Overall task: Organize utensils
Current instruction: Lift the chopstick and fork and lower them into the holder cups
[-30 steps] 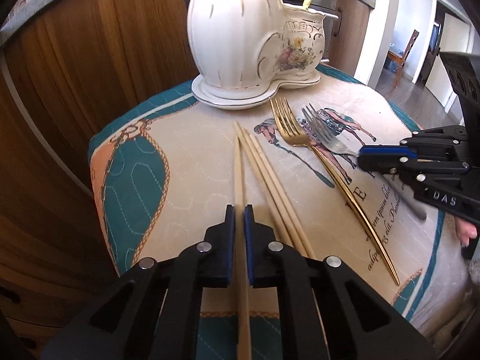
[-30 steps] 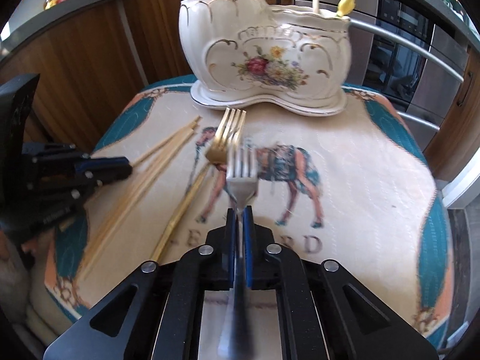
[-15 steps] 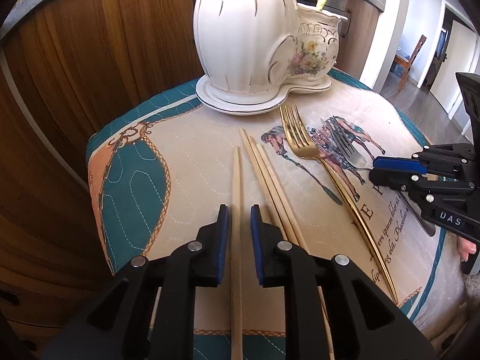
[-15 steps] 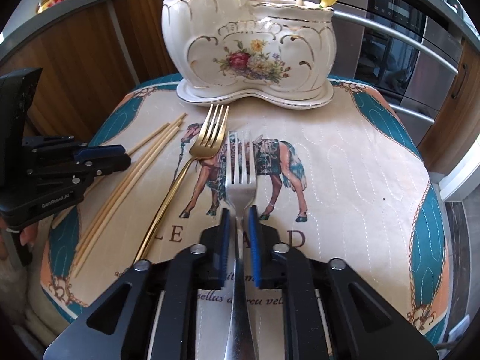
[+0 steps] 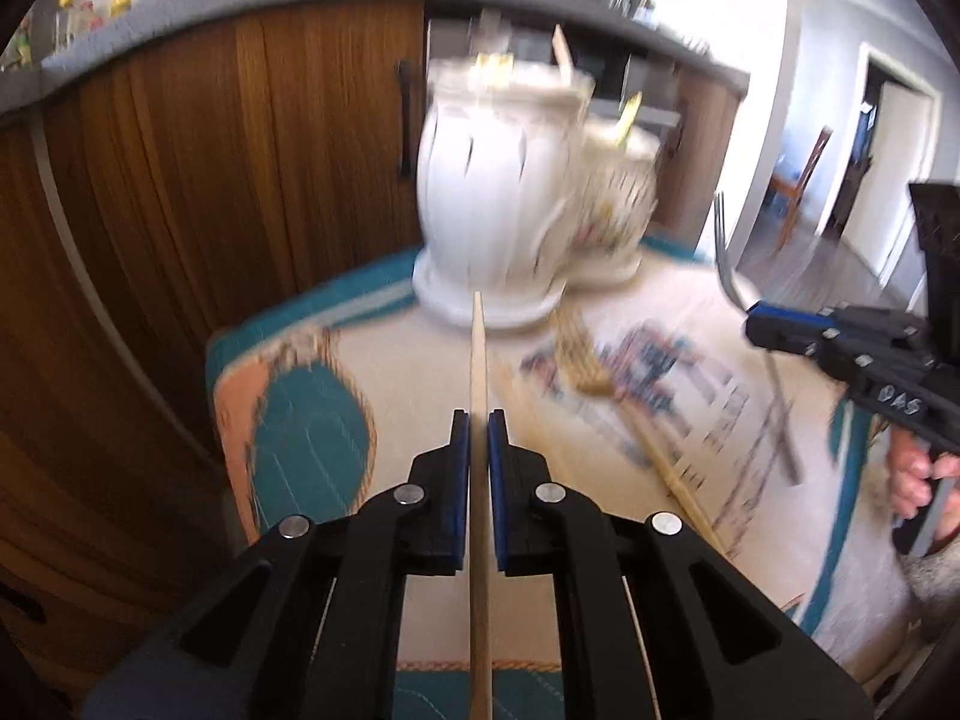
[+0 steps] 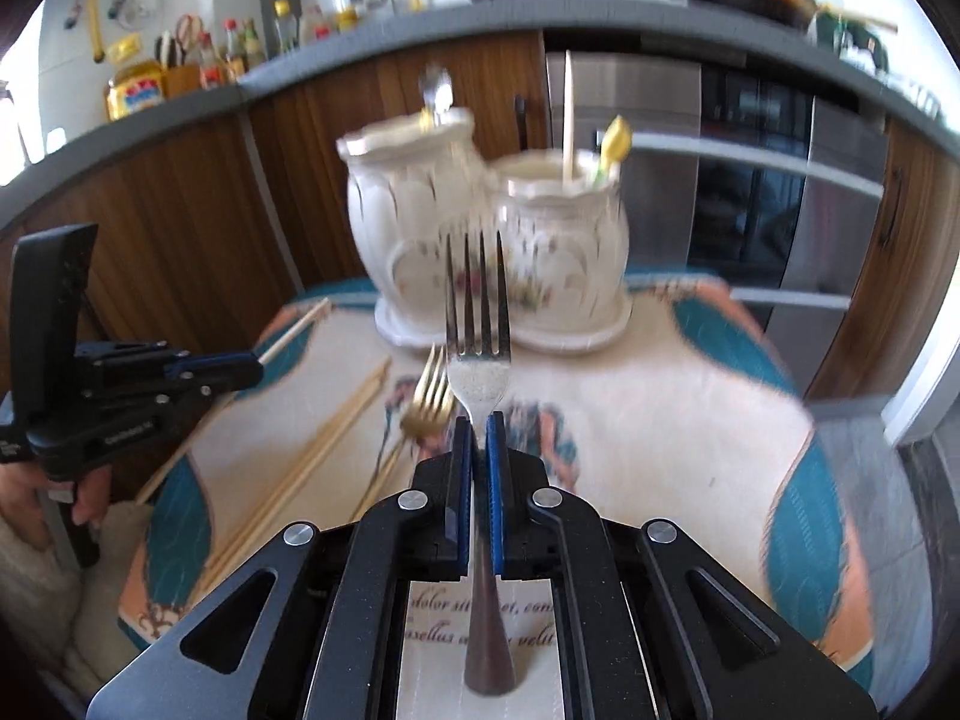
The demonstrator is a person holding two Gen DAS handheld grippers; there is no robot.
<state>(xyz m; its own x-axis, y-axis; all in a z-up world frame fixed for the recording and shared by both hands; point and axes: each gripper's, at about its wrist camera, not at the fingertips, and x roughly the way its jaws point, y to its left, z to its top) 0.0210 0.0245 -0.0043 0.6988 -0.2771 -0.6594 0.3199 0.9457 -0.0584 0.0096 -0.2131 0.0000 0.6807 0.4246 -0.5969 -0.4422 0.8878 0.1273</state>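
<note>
Both utensils have come up off the desk since the earlier frames. Nearest, the left hand-held gripper (image 5: 478, 414) is clamped on a wooden chopstick (image 5: 477, 354), and the right hand-held gripper (image 6: 478, 417) is clamped on a silver fork (image 6: 478, 354). Each lies along its gripper's fingers, tip and tines pointing toward the holder. Lower, three chopsticks (image 6: 312, 456) and a gold fork (image 6: 427, 399) remain on the cloth-covered desk (image 6: 660, 420). Beyond stands the white ceramic holder (image 6: 498, 252). The carry appears underway; next, each utensil likely needs tipping upright over a compartment.
</note>
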